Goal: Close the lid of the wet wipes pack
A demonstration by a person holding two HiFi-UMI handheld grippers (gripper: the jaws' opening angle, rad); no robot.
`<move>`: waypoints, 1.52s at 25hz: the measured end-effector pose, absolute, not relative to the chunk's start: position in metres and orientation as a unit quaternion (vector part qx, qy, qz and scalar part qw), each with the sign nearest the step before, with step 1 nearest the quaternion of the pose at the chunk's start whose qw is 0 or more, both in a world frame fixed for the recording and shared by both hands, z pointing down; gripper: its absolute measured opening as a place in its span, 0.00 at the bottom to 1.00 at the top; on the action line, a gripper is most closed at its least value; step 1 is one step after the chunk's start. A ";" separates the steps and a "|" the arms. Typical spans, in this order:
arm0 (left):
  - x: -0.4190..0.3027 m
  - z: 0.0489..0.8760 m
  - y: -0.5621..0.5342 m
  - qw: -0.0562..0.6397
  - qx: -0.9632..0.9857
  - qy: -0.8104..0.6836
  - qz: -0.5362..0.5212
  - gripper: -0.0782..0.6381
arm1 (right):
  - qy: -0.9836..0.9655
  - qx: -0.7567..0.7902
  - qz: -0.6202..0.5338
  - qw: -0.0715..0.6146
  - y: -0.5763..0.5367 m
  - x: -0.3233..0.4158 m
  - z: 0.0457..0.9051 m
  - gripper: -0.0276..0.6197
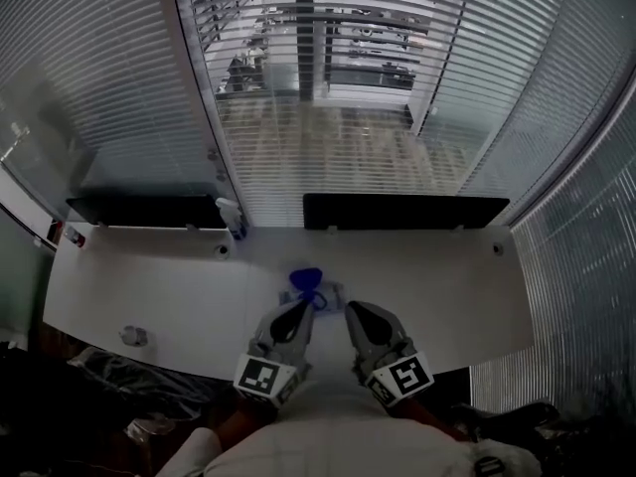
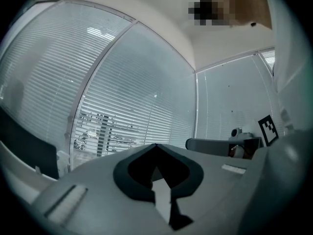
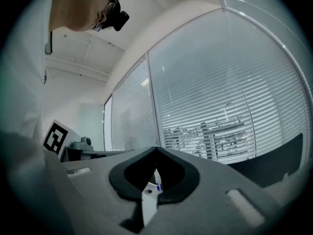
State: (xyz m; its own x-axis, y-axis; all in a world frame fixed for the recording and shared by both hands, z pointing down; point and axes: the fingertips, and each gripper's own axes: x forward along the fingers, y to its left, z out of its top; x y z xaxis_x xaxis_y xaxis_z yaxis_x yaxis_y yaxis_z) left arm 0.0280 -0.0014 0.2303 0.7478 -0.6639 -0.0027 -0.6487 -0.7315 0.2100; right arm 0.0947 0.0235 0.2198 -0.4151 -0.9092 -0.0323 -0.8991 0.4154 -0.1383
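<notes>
A big white bench (image 1: 477,296) stands by the window blinds. Two long black boards (image 1: 405,210) line its back edge. The left gripper (image 1: 299,309) and the right gripper (image 1: 352,311) sit side by side at the middle of the front edge. Each one has its jaws pressed together. The wet wipes pack (image 1: 324,294) lies just past their tips, with its blue lid (image 1: 306,279) sticking up. A small bottle (image 1: 231,217) stands at the back edge.

blue lid (image 1: 306,279), white table (image 1: 159,291), black dividers (image 1: 405,211)
</notes>
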 end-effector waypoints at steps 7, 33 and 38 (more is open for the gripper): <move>0.046 0.245 -0.005 0.092 0.931 -0.353 -0.029 0.11 | 0.834 -0.546 -0.053 0.059 0.018 0.118 0.223 0.04; -0.002 0.340 -0.047 0.165 0.895 -0.410 0.062 0.11 | 0.863 -0.493 -0.104 -0.041 -0.032 0.092 0.302 0.04; -0.008 0.380 -0.055 0.187 0.886 -0.414 0.093 0.11 | 0.870 -0.475 -0.114 -0.064 -0.050 0.087 0.327 0.05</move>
